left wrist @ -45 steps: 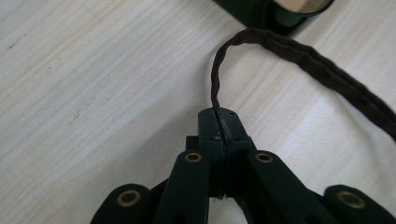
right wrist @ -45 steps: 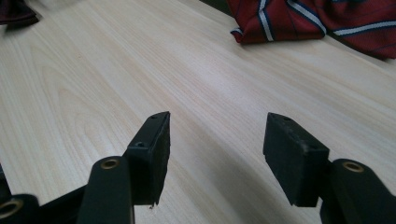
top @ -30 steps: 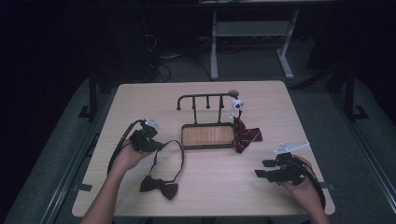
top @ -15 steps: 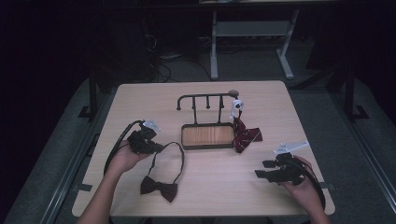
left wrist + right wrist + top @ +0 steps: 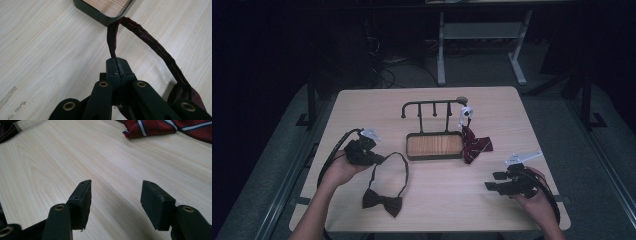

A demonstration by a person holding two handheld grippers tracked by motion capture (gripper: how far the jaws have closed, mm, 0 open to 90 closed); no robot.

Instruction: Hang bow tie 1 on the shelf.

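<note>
Left gripper (image 5: 379, 160) clamped on bow tie (image 5: 382, 202) neck strap, little changed from earlier; stand (image 5: 432, 106) at one o'clock awaits; right gripper (image 5: 488, 185) wide, empty

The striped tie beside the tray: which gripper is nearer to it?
Right. The right gripper sits open just below the striped tie; the left gripper, holding the bow tie's strap, is across the tray.
</note>
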